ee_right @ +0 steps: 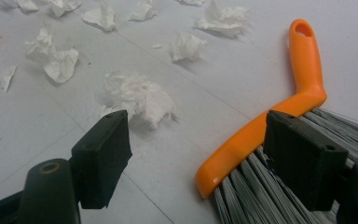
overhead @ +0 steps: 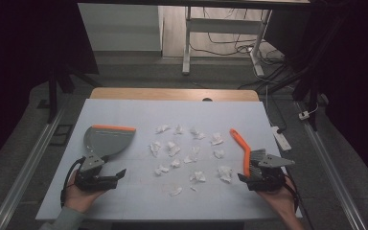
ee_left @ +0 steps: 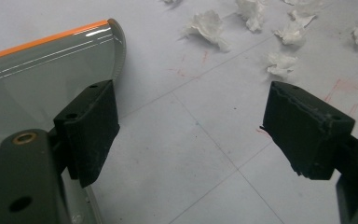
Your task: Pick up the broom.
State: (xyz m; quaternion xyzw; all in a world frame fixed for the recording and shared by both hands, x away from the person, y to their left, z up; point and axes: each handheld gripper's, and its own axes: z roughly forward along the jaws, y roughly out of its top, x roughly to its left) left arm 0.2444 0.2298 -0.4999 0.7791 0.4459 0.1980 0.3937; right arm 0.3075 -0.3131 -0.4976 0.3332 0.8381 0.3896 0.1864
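Note:
A grey dustpan [overhead: 109, 140] with an orange lip lies on the left of the pale mat [overhead: 124, 110]. Several crumpled white paper wads [overhead: 172, 149] are scattered across the middle. An orange-handled brush [overhead: 242, 146] with grey bristles lies on the right. My left gripper [overhead: 109, 172] stands open just below the dustpan [ee_left: 37, 74], with bare mat between its jaws [ee_left: 191, 100]. My right gripper [overhead: 255, 173] is open at the brush's head; its right jaw hangs over the bristles [ee_right: 251, 191], and the orange back [ee_right: 242, 140] lies between the jaws, unpressed. A paper wad [ee_right: 140, 95] sits just beyond its left jaw.
A white power strip [overhead: 281, 138] lies at the mat's right edge. The wooden table edge [overhead: 172, 94] runs along the back. Desk legs and cables [overhead: 230, 45] stand on the floor behind. More paper wads [ee_left: 209, 25] lie ahead of the left gripper.

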